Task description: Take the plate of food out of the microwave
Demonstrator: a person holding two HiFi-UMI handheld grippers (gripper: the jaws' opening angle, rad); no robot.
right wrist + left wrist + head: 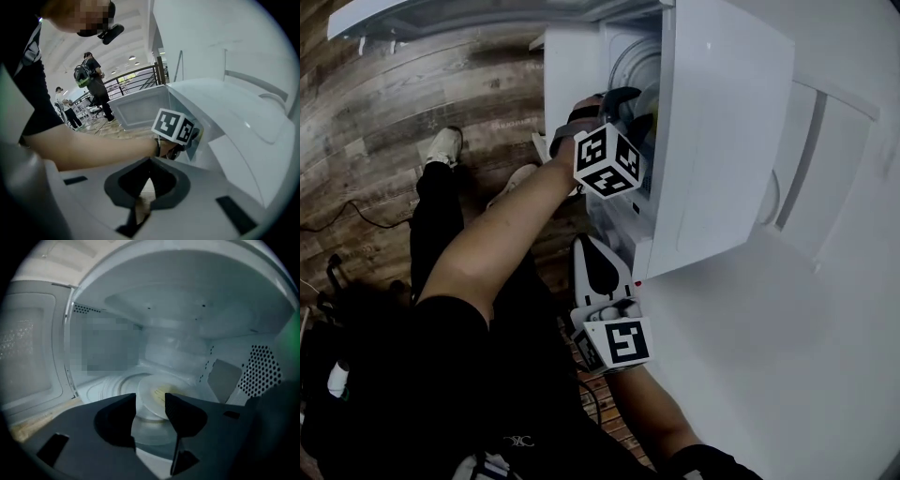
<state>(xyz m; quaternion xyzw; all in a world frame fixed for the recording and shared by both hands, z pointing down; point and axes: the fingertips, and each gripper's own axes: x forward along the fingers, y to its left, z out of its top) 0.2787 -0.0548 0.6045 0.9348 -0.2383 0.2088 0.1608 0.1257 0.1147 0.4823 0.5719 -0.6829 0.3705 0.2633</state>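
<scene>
The white microwave (722, 141) stands on a white counter with its door (469, 14) swung open. My left gripper reaches into the cavity; its marker cube (606, 161) shows at the opening. Inside, a white plate with yellowish food (159, 394) sits on the glass turntable (150, 434). The left gripper (150, 409) is open, and the plate's near edge shows in the gap between its jaws, untouched by the pads. My right gripper (149, 161) is shut on nothing, and it hangs below the microwave at the counter's edge (592, 253).
The counter (787, 375) runs to the right of the microwave. A wooden floor (384, 122) lies below, with the person's shoes (442, 145) and a cable. Perforated vents (262, 371) line the cavity's right wall. People stand far off by a railing (136, 77).
</scene>
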